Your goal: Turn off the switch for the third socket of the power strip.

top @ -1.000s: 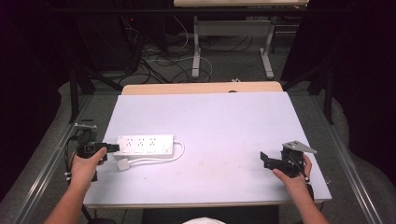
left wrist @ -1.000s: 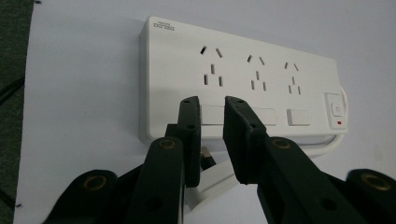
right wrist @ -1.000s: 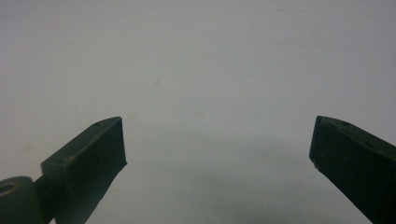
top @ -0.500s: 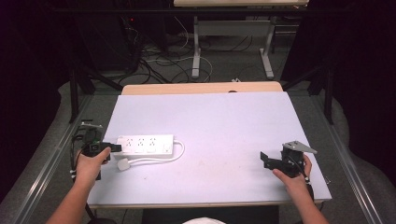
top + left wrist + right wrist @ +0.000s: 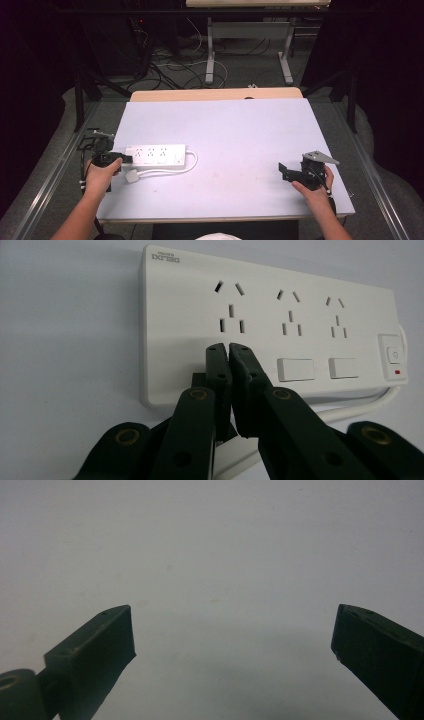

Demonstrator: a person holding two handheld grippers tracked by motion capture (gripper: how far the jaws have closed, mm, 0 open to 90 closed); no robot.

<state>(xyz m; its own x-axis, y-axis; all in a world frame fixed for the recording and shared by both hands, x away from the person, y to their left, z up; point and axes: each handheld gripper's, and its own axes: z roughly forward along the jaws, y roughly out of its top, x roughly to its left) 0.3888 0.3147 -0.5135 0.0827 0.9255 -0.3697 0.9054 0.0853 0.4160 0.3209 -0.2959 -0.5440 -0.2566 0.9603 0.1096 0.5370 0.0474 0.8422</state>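
left tongs [image 5: 230, 351] clenched empty, tips over, perhaps touching, the power strip [image 5: 280, 325]; right tongs [image 5: 232, 635] spread wide above bare worktop [image 5: 240, 130].

The power strip [image 5: 270, 335] at the centre of the left gripper view looks like smooth white plastic with a slight sheen; its cord [image 5: 165, 172] in the high view's lower left is smooth white too. The left tool [image 5: 230, 352] is matt black plastic with brass-coloured pivot rivets. The right tool [image 5: 232, 645] is the same dull black, faintly grainy. The table [image 5: 240, 135] has a matt, pale lavender-white top, lightly speckled, with a bare wood edge along its far side.
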